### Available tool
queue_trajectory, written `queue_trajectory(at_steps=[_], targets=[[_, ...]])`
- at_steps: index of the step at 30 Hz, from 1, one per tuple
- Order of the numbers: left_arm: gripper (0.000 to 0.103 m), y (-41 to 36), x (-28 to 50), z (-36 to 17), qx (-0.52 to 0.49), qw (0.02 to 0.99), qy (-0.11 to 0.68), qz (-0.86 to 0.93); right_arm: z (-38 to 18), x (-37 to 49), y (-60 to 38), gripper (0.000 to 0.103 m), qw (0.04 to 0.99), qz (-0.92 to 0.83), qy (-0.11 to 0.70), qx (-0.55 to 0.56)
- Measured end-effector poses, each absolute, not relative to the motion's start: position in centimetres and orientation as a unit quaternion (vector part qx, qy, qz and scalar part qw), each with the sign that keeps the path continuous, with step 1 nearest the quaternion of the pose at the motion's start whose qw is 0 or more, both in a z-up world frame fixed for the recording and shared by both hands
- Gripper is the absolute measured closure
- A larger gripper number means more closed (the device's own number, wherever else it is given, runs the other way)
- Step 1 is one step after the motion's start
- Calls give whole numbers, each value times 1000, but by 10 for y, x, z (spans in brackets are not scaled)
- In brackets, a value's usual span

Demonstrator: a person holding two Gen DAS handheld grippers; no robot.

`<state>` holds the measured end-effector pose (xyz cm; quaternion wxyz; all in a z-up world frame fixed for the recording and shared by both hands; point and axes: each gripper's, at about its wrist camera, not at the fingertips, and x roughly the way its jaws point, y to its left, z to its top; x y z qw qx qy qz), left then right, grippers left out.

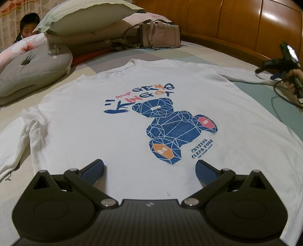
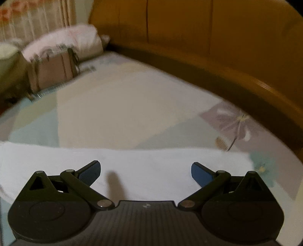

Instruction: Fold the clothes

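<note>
The shirt (image 1: 132,117) lies flat on the bed (image 2: 123,106) for folding; left gripper (image 1: 149,167) and right gripper (image 2: 145,170) fingers stand apart, empty.

White shirt (image 1: 79,121) w/ blue bear print (image 1: 170,130); pastel patchwork sheet (image 2: 113,106).

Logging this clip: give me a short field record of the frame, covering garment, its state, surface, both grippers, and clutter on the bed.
garment: white long-sleeved shirt with a blue bear print
state: spread flat, print up, sleeves out to both sides, no fold made yet
surface: patchwork bedsheet, wooden headboard behind
left gripper: open, over the shirt's hem end, holding nothing
right gripper: open, over the right sleeve, holding nothing
clutter: handbag, pillows, grey cushion beyond the collar
image quality: right wrist view blurred
</note>
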<state>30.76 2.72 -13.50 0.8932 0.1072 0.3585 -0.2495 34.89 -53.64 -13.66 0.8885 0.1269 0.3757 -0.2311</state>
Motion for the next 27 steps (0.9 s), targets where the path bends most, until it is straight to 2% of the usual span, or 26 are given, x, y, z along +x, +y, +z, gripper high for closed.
queue_trajectory(at_steps=[5, 10, 14, 21, 27], targets=[[1, 27, 306, -133, 111, 894, 357, -246, -123, 338, -515, 0, 893, -226, 365, 133], [1, 26, 304, -129, 113, 895, 355, -243, -80, 316, -437, 0, 931, -106, 333, 102], [1, 25, 305, -131, 116, 893, 362, -241, -64, 303, -350, 0, 939, 16, 338, 66], [1, 30, 306, -131, 112, 892, 367, -240, -100, 271, -213, 0, 907, 143, 396, -14], [1, 29, 305, -129, 113, 893, 365, -236, -131, 217, -176, 0, 894, 124, 427, -56]])
